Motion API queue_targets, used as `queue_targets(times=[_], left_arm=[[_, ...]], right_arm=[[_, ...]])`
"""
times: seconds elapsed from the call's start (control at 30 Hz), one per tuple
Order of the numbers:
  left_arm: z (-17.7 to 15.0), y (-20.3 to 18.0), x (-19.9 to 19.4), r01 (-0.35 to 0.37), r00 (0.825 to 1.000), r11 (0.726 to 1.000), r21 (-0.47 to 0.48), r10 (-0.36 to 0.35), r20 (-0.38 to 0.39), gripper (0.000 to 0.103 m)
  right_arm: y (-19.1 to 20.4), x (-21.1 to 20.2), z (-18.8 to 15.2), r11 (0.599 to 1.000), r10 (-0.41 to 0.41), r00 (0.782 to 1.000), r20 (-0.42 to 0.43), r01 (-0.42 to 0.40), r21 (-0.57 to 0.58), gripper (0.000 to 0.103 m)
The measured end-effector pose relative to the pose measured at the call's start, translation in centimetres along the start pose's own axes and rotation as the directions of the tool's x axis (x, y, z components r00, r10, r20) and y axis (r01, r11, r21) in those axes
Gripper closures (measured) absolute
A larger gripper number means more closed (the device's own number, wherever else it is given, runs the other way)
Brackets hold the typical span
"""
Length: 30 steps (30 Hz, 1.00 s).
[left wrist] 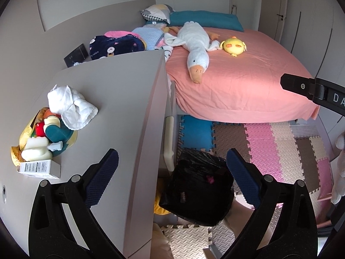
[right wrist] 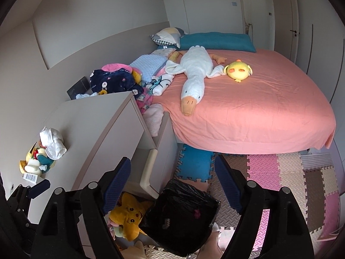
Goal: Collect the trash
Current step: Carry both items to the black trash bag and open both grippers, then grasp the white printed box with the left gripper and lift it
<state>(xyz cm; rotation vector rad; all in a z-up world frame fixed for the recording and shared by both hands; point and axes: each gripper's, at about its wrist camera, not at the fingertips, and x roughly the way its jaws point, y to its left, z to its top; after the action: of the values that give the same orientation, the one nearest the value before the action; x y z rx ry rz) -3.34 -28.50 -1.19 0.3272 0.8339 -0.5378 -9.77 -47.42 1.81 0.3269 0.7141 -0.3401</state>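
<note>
**Setting: home bedroom, likely a child's**

Wide bed with salmon-pink sheet [right wrist: 258, 108], teal bolster pillow [right wrist: 217, 40], long white plush goose [right wrist: 194, 75], round yellow plush chick [right wrist: 238, 70]. Pastel interlocking foam floor mats [right wrist: 286, 172]. Beige bedside cabinet [left wrist: 112, 99]; tall white wardrobe doors [right wrist: 215, 4].

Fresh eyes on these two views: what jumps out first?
The pink bed fills the room, with a long white goose toy sprawled across it beside a small yellow chick toy. Below, on the foam floor mats, a bin with a black bag sits between both open grippers.
</note>
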Motion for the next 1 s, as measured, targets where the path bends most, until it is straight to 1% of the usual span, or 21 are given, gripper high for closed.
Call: queue_targets(times=[0.17, 0.3, 0.43, 0.6, 0.8, 1.0], left_arm=[[-0.3, 0.8, -0.3, 0.000, 1.000, 1.000, -0.002, 0.000, 0.001, 0.006], [-0.5, 2.1, -0.6, -0.003, 1.000, 1.000, -0.031, 0.003, -0.002, 0.006], [-0.8, 4.2, -0.8, -0.022, 1.000, 0.998, -0.060, 0.021, -0.005, 0.006], [-1.3, 7.3, -1.1, -0.055, 0.998, 0.991, -0.122, 0.053, -0.018, 0.006], [-2.0, 11.1, -1.1, -0.120, 0.993, 0.969, -0.215, 0.114, -0.043, 0.006], [-2.6, 14.7, -0.6, -0.186, 0.982, 0.933, -0.307, 0.169, -0.081, 0.006]], right_arm=[[1.3, 0.0, 0.2, 1.000, 0.008, 1.000, 0.002, -0.008, -0.015, 0.023], [2.9, 0.2, 0.3, 0.999, 0.022, 1.000, 0.000, -0.022, -0.031, 0.023], [4.9, 0.9, 0.1, 0.998, 0.039, 0.999, -0.014, -0.040, -0.058, 0.023], [7.8, 1.6, -0.1, 0.992, 0.080, 0.996, -0.025, -0.082, -0.094, 0.023], [10.8, 2.7, -0.1, 0.984, 0.119, 0.992, -0.044, -0.124, -0.129, 0.023], [13.6, 3.9, 0.0, 0.971, 0.166, 0.985, -0.055, -0.173, -0.164, 0.023]])
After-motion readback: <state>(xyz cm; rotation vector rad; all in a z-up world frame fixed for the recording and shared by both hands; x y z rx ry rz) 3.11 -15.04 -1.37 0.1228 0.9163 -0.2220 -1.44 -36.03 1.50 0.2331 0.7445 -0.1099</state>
